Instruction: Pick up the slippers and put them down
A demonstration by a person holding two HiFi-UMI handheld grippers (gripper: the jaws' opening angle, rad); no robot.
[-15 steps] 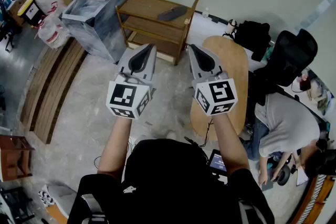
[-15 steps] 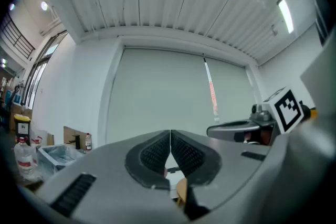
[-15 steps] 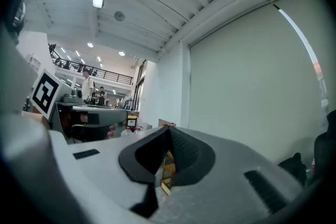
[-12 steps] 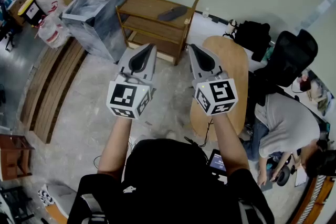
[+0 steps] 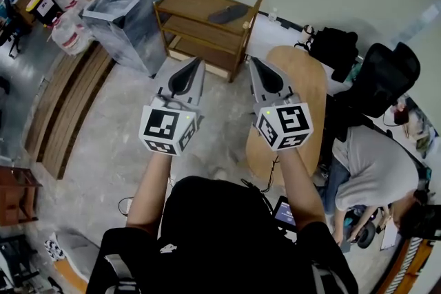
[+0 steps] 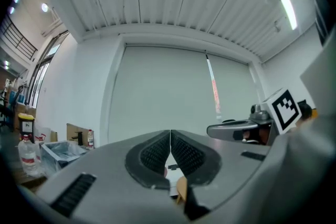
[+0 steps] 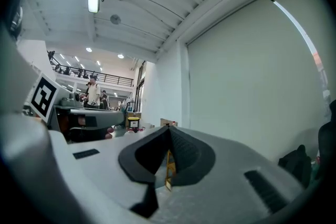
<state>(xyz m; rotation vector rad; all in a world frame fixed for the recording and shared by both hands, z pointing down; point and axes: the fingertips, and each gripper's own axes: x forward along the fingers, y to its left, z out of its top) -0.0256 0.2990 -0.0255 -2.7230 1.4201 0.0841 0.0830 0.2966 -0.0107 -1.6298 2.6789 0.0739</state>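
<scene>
— Where is the slipper, and how does it lie?

— One slipper (image 5: 228, 13) shows. It lies flat on the top board of the wooden shelf (image 5: 193, 7) that stands against the wall. In the head view its long axis runs from lower left up to upper right, slanted across the board, nearer the shelf's right end. I cannot tell which end is the toe.

— What does it look like?

— Dark grey, slim and low, plain against the brown wood.

— And against the jaws?

— It is well apart from both, ahead of them and about midway between the two. The left gripper (image 5: 198, 61) and right gripper (image 5: 252, 60) are held level side by side over the floor, short of the shelf and pointing toward it.

— How do the jaws stand?

— Both pairs are clenched, pads pressed together with nothing between them.

— Anything else nearby?

— A grey bin wrapped in plastic (image 5: 127, 14) stands left of the shelf, and an oval wooden desk (image 5: 303, 89) lies under the right gripper.
</scene>
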